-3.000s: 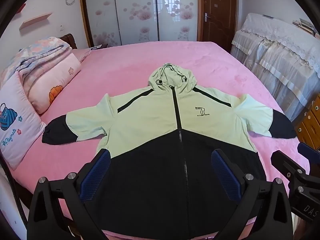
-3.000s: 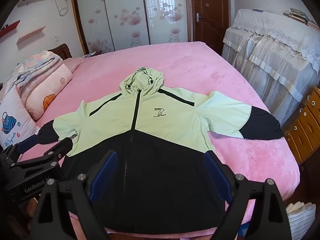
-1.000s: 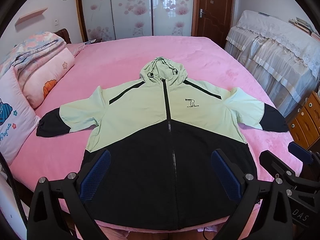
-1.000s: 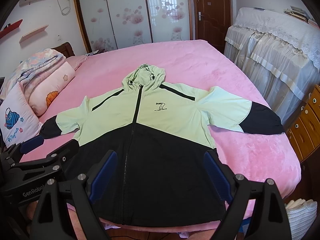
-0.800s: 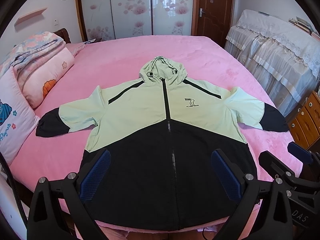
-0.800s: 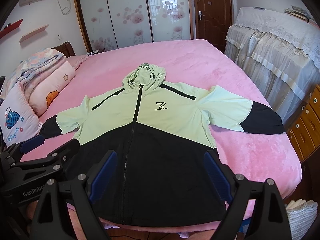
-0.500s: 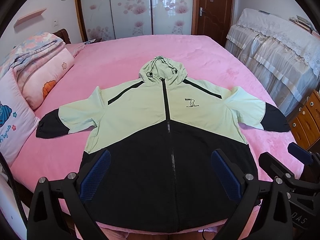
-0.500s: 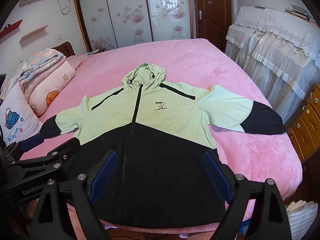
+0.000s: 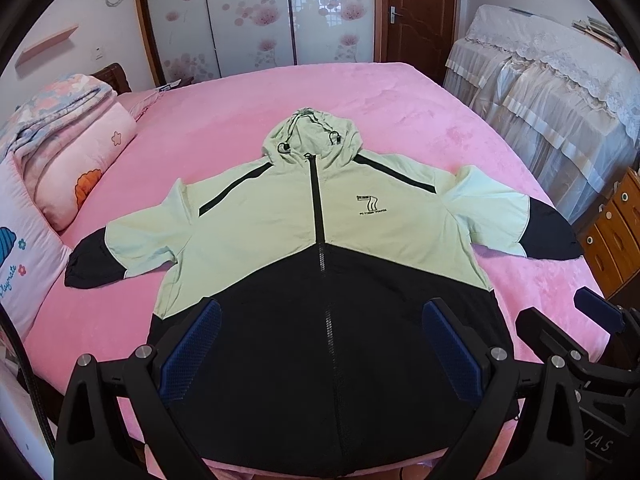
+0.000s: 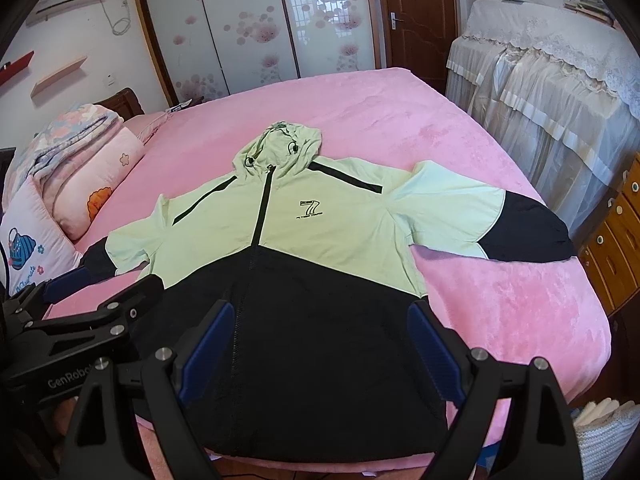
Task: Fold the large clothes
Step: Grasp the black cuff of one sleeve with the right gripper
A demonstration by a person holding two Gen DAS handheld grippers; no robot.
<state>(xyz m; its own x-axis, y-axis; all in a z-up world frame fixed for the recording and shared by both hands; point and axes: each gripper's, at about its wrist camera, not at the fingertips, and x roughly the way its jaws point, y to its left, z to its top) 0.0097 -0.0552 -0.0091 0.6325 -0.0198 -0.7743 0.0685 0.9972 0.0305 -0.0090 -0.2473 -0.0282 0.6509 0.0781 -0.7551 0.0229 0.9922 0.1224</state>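
A hooded jacket [image 9: 316, 248] [image 10: 288, 240], pale green on top and black below, lies front up and spread flat on the pink bed [image 9: 400, 120] [image 10: 400, 128], zipped, hood at the far end, both sleeves out to the sides. My left gripper [image 9: 320, 336] hovers open above the black hem, holding nothing. Over the same hem, a little to the right, my right gripper [image 10: 318, 336] is open and empty too. Each gripper shows at the edge of the other's view: the right gripper [image 9: 568, 344], the left gripper [image 10: 80, 320].
Folded quilts and pillows [image 9: 60, 152] [image 10: 72, 168] are piled at the bed's left side. A lace-covered piece of furniture [image 9: 560, 92] and a wooden drawer unit [image 9: 616, 232] stand to the right. Sliding wardrobe doors [image 9: 256, 20] and a brown door [image 9: 416, 12] are behind.
Both views have pulled back slightly from the jacket since three seconds ago; over the last second there is only slight drift. The jacket has not moved and both grippers stay open.
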